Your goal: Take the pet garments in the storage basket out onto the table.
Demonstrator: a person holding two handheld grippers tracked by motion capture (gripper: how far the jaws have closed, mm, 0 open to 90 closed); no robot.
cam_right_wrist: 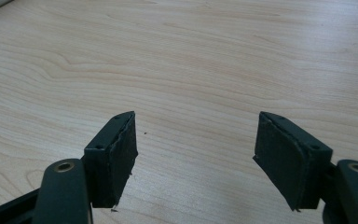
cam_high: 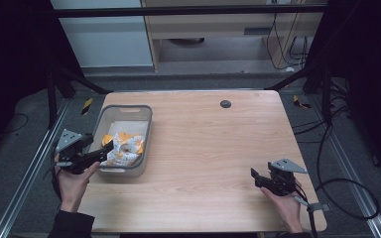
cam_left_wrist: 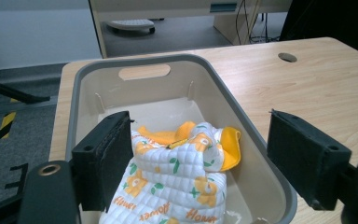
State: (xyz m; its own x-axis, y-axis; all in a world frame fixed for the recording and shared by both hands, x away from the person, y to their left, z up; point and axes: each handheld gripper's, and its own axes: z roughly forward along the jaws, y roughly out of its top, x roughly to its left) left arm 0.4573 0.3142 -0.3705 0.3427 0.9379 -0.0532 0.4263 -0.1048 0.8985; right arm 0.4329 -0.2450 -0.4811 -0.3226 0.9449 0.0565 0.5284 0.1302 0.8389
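Lying crumpled in the smooth grey plastic bin (cam_left_wrist: 242,112), the quilted cloth (cam_left_wrist: 177,182) sits between the left gripper (cam_left_wrist: 200,158)'s released fingers (cam_left_wrist: 103,158), untouched.

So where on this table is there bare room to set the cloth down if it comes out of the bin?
Most of the table is bare wood: the whole stretch between the grey bin and the right gripper, back to the small round hole. It is crowded at the left edge, where the left gripper stands open over the printed cloth in the bin.
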